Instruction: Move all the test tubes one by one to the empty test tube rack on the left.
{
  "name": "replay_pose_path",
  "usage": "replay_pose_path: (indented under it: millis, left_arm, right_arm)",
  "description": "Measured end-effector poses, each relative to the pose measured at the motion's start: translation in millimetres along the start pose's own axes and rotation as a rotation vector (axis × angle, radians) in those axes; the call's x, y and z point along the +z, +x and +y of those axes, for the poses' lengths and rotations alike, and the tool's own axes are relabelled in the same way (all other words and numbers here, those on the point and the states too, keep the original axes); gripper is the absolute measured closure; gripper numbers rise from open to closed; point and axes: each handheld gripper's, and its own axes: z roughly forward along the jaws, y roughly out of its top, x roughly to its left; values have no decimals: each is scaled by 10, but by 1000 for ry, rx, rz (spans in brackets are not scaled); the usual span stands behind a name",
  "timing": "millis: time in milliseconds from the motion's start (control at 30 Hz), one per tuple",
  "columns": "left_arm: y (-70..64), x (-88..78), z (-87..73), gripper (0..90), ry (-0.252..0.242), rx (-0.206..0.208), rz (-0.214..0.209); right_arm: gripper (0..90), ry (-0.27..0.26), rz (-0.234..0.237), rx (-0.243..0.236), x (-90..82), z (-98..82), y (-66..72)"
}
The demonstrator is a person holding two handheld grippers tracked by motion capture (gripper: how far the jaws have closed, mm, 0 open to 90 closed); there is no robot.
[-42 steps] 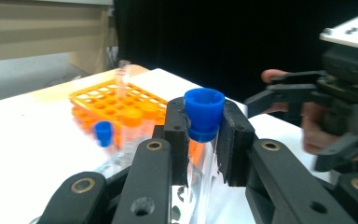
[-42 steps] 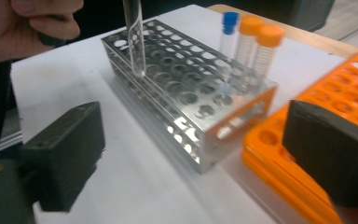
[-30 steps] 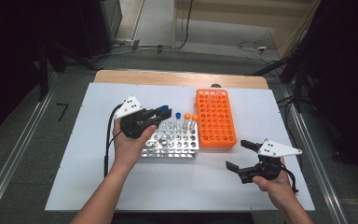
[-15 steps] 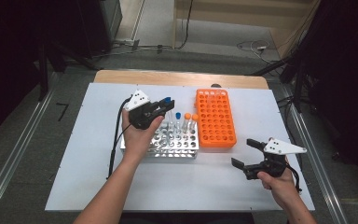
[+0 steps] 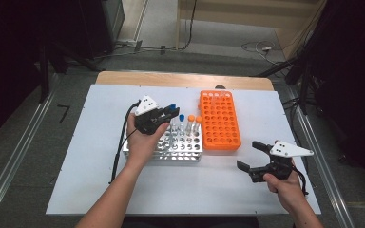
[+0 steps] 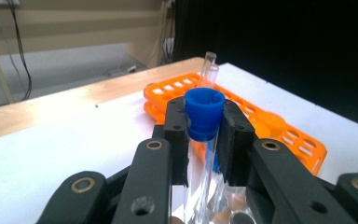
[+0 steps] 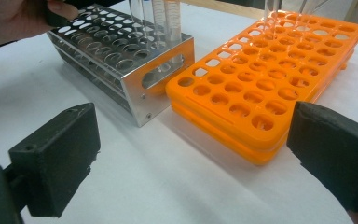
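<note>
the left gripper point(image 6: 205, 140) has its fingers clamped just under the blue cap of a clear tube point(image 6: 204, 114), upright over the metal rack point(image 5: 183, 147) for lowering. the right gripper point(image 5: 254, 156), fingers apart and empty, waits at the near right of the surface point(image 5: 95, 190), beside the orange rack point(image 5: 218, 118).

A white tabletop point(image 5: 100, 190), edged with what looks like bare wood along the far side, carries two racks side by side: a metal tube rack point(image 5: 183, 148) and, just to its right, an orange tube rack point(image 5: 220, 121).
</note>
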Motion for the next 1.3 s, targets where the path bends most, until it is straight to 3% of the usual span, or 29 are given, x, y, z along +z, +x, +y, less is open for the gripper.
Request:
replay_pose_path:
  millis: [233,500,733,933,1067,1167,1300]
  left_arm:
    - [-50,3,-50,760,40,33,11]
    - [-80,-19,-52,723,65,11,-21]
    - [-93,-87,-33,579,51,-1,-25]
    - [-123,-198,-4,398,26,-18,-66]
    - [-168,-311,-5,244,9,-26,-111]
    - [-201,-409,-26,112,-1,-32,-123]
    - [-216,-551,-64,10,-7,-38,-127]
  right_arm:
    - [13,-1,0,0,6,-4,5]
    - [13,-1,4,1,18,-5,9]
    - [14,-2,8,6,57,-4,-24]
    - [17,-13,-6,17,87,48,-69]
    - [20,-19,-30,16,149,113,-121]
    - [25,-25,-48,18,198,171,-166]
    - [29,-25,-84,18,291,262,-243]
